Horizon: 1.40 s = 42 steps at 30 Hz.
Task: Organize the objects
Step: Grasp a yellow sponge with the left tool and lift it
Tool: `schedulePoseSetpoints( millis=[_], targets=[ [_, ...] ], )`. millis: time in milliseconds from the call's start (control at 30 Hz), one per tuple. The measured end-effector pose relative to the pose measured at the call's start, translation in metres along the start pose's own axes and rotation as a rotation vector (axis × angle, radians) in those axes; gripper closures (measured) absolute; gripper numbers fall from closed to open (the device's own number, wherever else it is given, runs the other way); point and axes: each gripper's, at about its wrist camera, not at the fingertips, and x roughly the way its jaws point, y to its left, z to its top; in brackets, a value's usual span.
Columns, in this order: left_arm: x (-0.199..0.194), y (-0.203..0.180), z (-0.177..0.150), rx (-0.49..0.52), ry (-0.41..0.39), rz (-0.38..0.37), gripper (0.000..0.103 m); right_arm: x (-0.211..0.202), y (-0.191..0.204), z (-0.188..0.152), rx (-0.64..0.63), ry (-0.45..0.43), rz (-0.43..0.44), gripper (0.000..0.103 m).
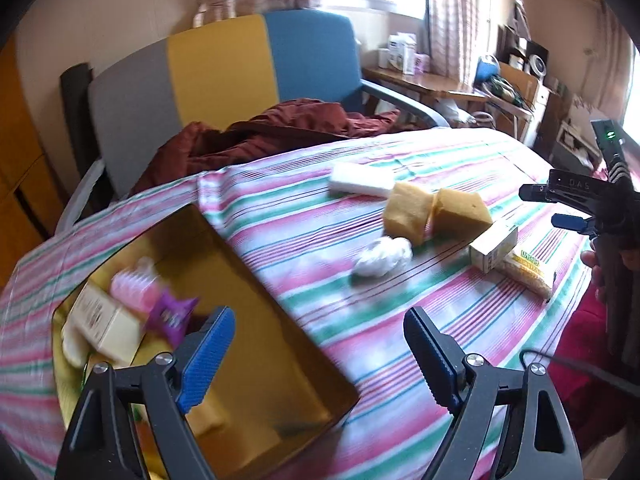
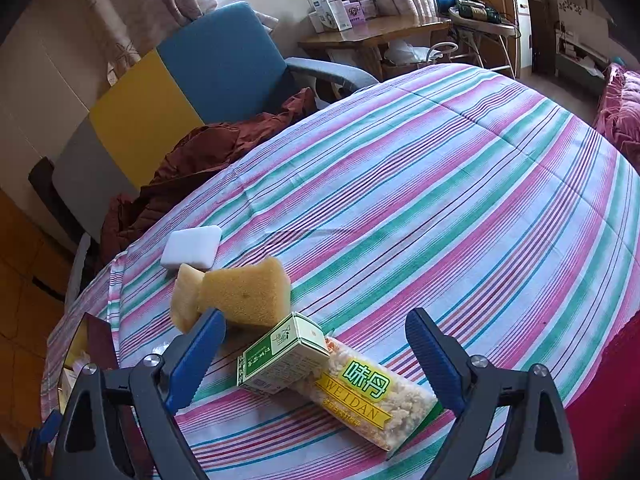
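Observation:
My left gripper (image 1: 318, 344) is open and empty above the right edge of a gold box (image 1: 256, 320). In the box lie a cream carton (image 1: 106, 322), a pink item (image 1: 134, 286) and a purple packet (image 1: 172, 314). On the striped cloth (image 1: 320, 240) lie a white crumpled bag (image 1: 382, 258), two yellow sponges (image 1: 434, 214), a white block (image 1: 360, 180), a small green-and-white carton (image 1: 494, 246) and a snack packet (image 1: 528, 272). My right gripper (image 2: 312, 354) is open, just above the carton (image 2: 280, 356) and the snack packet (image 2: 372, 396). It also shows in the left wrist view (image 1: 560, 208).
A chair with grey, yellow and blue panels (image 1: 220, 80) stands behind the table with a dark red cloth (image 1: 260, 132) on it. A wooden desk with boxes (image 2: 360, 28) is at the back. A red cover (image 2: 620, 108) lies at the right.

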Motion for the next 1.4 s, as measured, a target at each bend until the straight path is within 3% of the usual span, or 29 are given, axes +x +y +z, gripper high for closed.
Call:
schedulePoseSetpoints(
  millis=[367,633,833,967,1000,1067,1100,1200,1400],
  targets=[
    [0.073,-0.047,0.057,0.149,0.076,-0.033,0.016,0.005,-0.003,0.003,0.024,0.027,0.054,0.01],
    [0.13,-0.072,0.079,0.223,0.166,-0.088,0.015,0.011,-0.005,0.004,0.042,0.06,0.085,0.01],
    [0.169,-0.081,0.09,0.211,0.238,-0.105,0.012,0.014,-0.006,0.004,0.047,0.077,0.098,0.01],
    [0.185,-0.081,0.097,0.183,0.243,-0.111,0.012,0.016,-0.007,0.005,0.051,0.084,0.1,0.01],
    [0.188,-0.081,0.098,0.18,0.243,-0.11,0.014,0.017,-0.006,0.005,0.05,0.085,0.099,0.01],
    [0.195,-0.08,0.099,0.156,0.269,-0.148,0.041,0.018,-0.005,0.005,0.045,0.088,0.097,0.01],
    [0.195,-0.078,0.098,0.14,0.282,-0.19,0.049,0.018,-0.005,0.005,0.041,0.089,0.095,0.01],
    [0.181,-0.079,0.093,0.145,0.239,-0.174,0.05,0.019,-0.004,0.005,0.031,0.086,0.087,0.01],
    [0.131,-0.057,0.082,0.021,0.161,-0.224,0.05,0.018,0.003,0.004,-0.009,0.082,0.052,0.01]
  ],
)
